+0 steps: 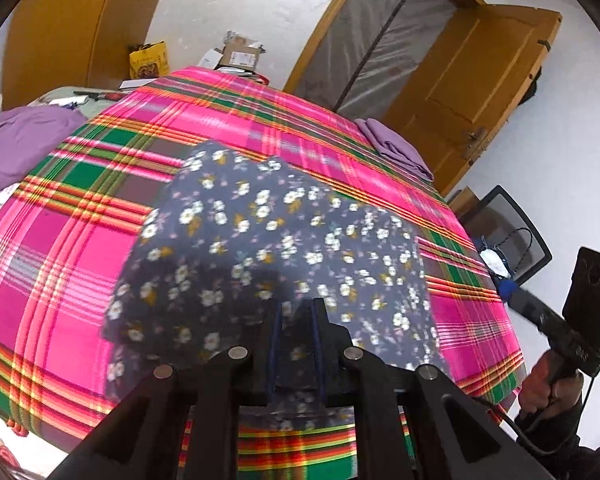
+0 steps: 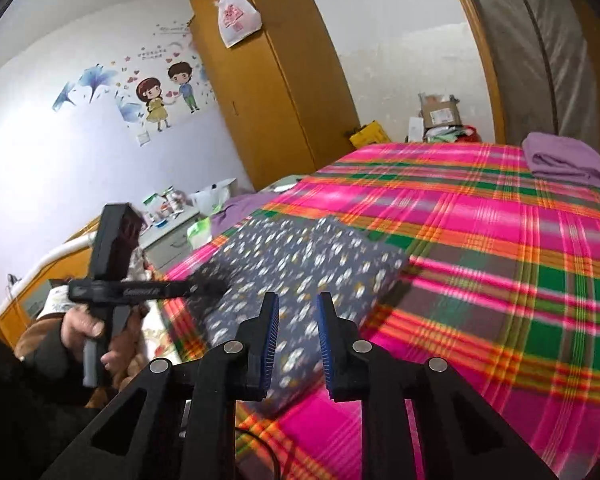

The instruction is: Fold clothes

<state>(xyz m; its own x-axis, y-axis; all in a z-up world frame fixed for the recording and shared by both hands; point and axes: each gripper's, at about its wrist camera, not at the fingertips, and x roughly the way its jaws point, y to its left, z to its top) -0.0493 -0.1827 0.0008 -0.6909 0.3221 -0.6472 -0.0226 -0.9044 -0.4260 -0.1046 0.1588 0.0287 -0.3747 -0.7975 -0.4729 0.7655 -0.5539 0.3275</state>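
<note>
Blue flowered cloth (image 1: pixel 276 248) flat on bed (image 2: pixel 500 280), on pink checked sheet. Left fingers (image 1: pixel 296 316) pinching near edge of cloth, fabric caught between them. Right fingers (image 2: pixel 298 312) spread a little over cloth, nothing between them, not touching it. Folded purple cloth (image 2: pixel 568 160) at far corner of bed. Yellow wardrobe (image 2: pixel 280 72) by wall.

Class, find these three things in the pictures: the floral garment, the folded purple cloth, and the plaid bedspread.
floral garment (image 1: pixel 268 240): left wrist view, middle of its flat upper layer.
folded purple cloth (image 2: pixel 566 160): right wrist view, top face of the stack.
plaid bedspread (image 2: pixel 500 280): right wrist view, bare stretch right of the garment.
</note>
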